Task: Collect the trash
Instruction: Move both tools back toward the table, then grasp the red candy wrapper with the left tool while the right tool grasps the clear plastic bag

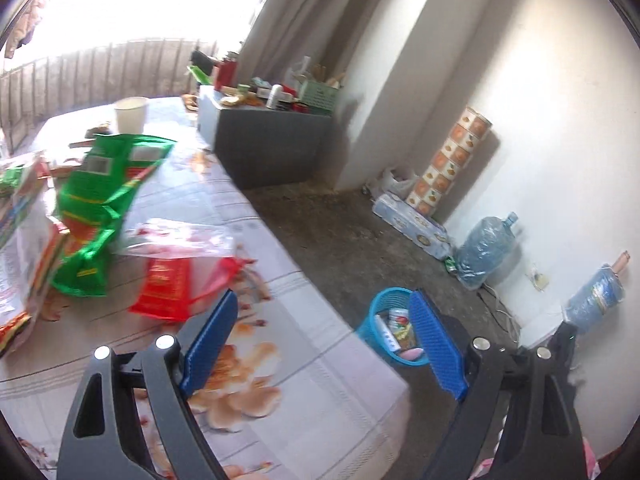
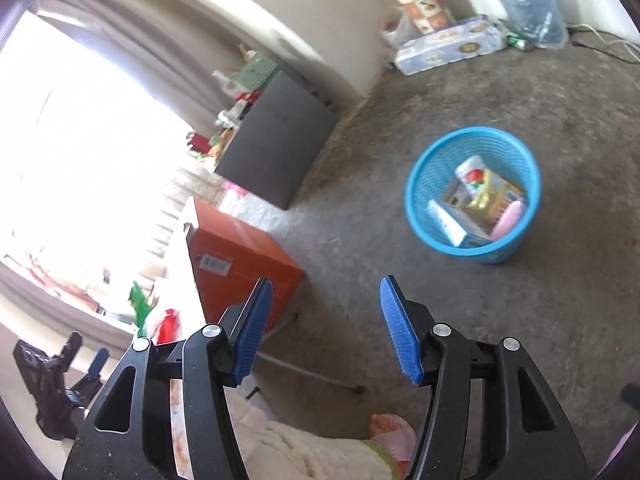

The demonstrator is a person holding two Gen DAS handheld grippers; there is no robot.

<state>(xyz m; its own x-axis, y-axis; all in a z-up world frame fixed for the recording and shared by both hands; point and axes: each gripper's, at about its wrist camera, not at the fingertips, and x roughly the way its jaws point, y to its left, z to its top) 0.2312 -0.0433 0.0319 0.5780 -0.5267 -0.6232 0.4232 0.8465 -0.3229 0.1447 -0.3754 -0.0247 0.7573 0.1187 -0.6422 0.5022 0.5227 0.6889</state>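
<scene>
My left gripper point(image 1: 322, 304) is open and empty above the table's near right corner. A red wrapper in a clear bag point(image 1: 170, 284) lies just left of its left finger, with a green foil bag point(image 1: 102, 204) beyond it. A blue mesh trash basket point(image 1: 382, 322) holding several pieces of trash stands on the floor, partly hidden by the right finger. My right gripper point(image 2: 326, 290) is open and empty above the concrete floor. The basket point(image 2: 472, 190) stands ahead of it to the right.
The table has a floral cloth point(image 1: 280, 364) with a white cup point(image 1: 131, 114) and more packets at the left. A dark cabinet point(image 1: 272, 144), a water jug point(image 1: 486, 250) and an orange box point(image 2: 240, 260) stand nearby. The person's foot in a pink slipper point(image 2: 390, 432) is below.
</scene>
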